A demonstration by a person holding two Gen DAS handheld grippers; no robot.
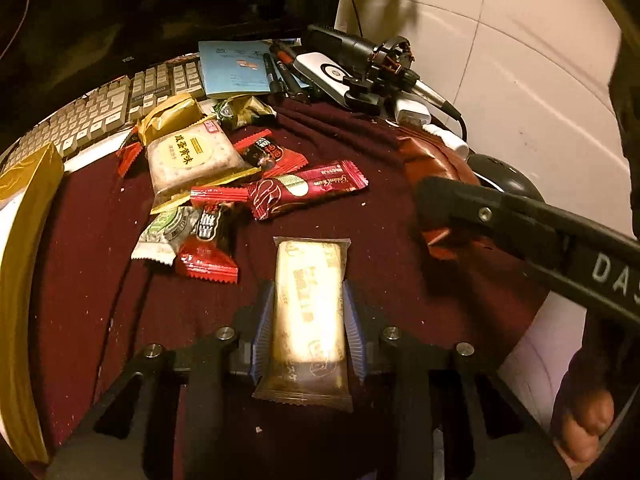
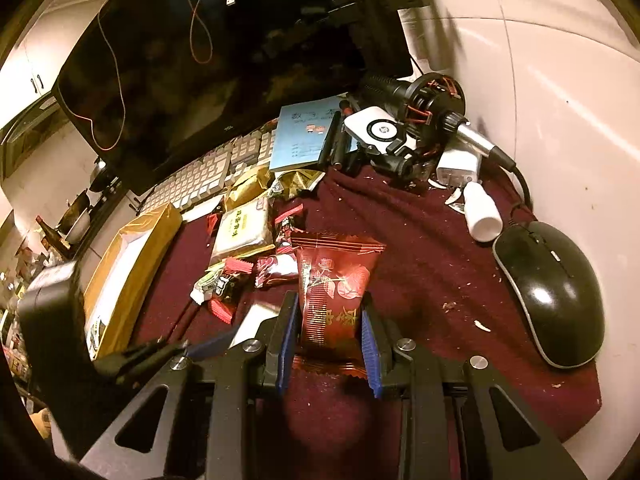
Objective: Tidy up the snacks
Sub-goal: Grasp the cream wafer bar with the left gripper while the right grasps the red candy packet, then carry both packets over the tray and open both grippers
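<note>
My left gripper (image 1: 309,304) is shut on a pale yellow snack bar in clear wrap (image 1: 309,300), held above the dark red cloth (image 1: 360,140). My right gripper (image 2: 329,316) is shut on a dark red snack packet (image 2: 334,276); in the left wrist view this packet (image 1: 432,160) shows at the right under the black right gripper. A pile of loose snacks (image 1: 208,176) lies on the cloth's left: a clear cracker pack (image 1: 192,156), a red bar (image 1: 308,190), small red and green packets. The pile also shows in the right wrist view (image 2: 244,248).
A gold-edged box (image 2: 124,268) stands at the left. A keyboard (image 1: 120,104), blue notebook (image 1: 234,68), pens, a microphone (image 2: 420,100) and a charger crowd the back. A black mouse (image 2: 552,292) and a white bottle (image 2: 482,212) lie at the right.
</note>
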